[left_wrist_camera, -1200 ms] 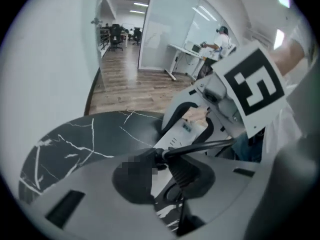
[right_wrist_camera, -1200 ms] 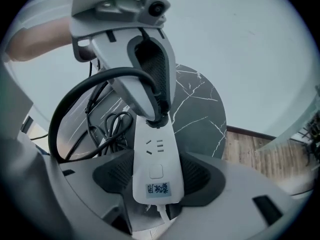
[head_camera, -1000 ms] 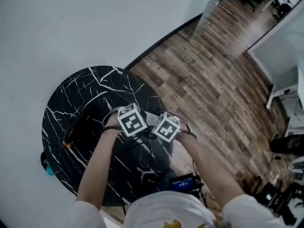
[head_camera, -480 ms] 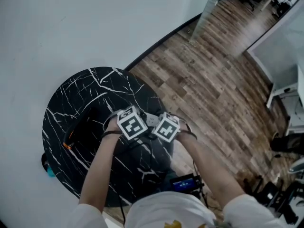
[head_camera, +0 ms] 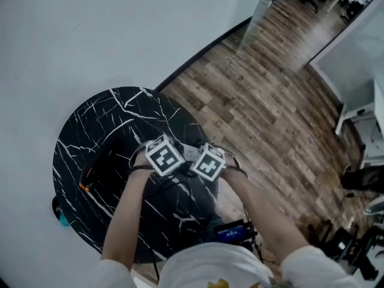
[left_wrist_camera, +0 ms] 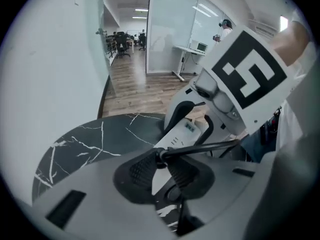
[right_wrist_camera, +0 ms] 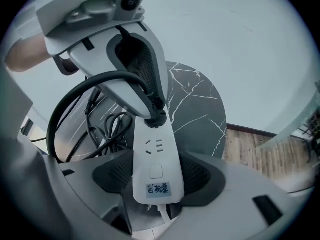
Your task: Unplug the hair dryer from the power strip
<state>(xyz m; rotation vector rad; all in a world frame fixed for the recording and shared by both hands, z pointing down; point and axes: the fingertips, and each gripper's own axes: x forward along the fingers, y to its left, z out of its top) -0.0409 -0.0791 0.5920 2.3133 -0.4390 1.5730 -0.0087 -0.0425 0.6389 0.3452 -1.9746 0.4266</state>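
Plainly the pull is the step in hand. The power strip [right_wrist_camera: 154,170] lies near the counter's [head_camera: 120,114] right edge, and the right gripper [right_wrist_camera: 156,178] has its fingers [right_wrist_camera: 117,176] clamped on the strip's two long sides at the switch end. The left gripper [left_wrist_camera: 161,159] comes in from above. Its fingers [left_wrist_camera: 137,168] are closed on the black plug [right_wrist_camera: 156,118], right where the cord [right_wrist_camera: 75,104] leaves it. The plug looks still seated in the far socket. A dark body towards the counter's left edge, with a small orange spot, I take to be the hair dryer [head_camera: 99,168].

To do this well, the right gripper should press the strip flat to the counter and not give — otherwise the strip will simply lift with the plug. The left gripper should draw straight away from the strip's face, along the line of the pins, with no sideways rocking. The grip seems to sit at the plug's neck, so the risk is that the fingers slide up the cord or strain it. A steady, even pull is safer than a jerk — and if the fingers slip, a hold lower on the plug's body would be the better one.
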